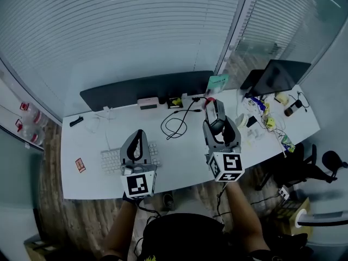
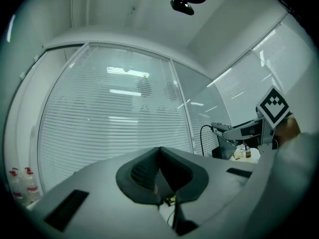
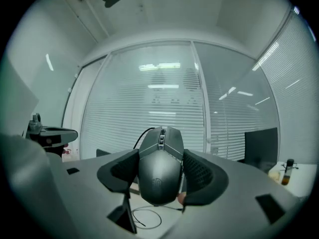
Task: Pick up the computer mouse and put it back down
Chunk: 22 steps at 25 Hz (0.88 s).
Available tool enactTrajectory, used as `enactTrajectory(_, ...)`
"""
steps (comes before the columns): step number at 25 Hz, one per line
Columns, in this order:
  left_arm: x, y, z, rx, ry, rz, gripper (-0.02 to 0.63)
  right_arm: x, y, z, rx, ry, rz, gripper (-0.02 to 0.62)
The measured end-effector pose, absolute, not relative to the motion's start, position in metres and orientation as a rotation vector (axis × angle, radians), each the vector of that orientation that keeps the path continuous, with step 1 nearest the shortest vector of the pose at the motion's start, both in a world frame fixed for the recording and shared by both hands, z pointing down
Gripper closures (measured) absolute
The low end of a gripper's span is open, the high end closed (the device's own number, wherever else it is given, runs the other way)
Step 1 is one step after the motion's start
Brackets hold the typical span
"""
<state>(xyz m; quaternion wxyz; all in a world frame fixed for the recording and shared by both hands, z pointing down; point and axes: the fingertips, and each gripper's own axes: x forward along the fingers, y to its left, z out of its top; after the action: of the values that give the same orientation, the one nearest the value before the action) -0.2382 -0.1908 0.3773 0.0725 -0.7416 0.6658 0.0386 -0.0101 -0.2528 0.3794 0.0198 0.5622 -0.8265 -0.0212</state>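
Computer mouse (image 3: pixel 160 163) pinched by its flanks between the half-spread jaws of the right gripper (image 3: pixel 159 180), nose pointing away from the claw, held clear above the white table (image 1: pixel 185 165). Left gripper (image 2: pixel 160 176) pressed together on nothing, hanging over the keyboard (image 1: pixel 111 159), well to the left of the working claw. Judged step: setting down. Recommended: lower level, hold the pinch until the base sits flat, then spread the jaws and draw straight back. Looped cable (image 1: pixel 176 125) trailing ahead and left of the claw; avoid landing on it. Bare tabletop directly beneath and back toward the near edge. Small clutter (image 1: pixel 261 118) close on the right, so no drift that way.
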Motion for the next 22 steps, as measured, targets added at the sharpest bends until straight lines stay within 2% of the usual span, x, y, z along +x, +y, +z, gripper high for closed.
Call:
enactTrajectory(5,-0.24,-0.194,0.476,-2.334,2.101,-0.175,0.592,-0.009,-0.264,0.503,1.652,-2.417,0.163,0.305)
enactTrajectory(13,-0.23,-0.159,0.572,-2.483,2.209,-0.401,0.592,-0.009,-0.244,0.727,1.402,-2.099,0.476,0.307)
enactTrajectory(17,-0.237,-0.145,0.591,-2.48,2.296,-0.469,0.592,-0.008,-0.233,0.776,1.33,-2.04,0.548,0.307)
enactTrajectory(22,-0.236,-0.144,0.601,-2.452,2.278,-0.523,0.592,-0.007,-0.227,0.797,1.312,-2.008,0.599,0.306)
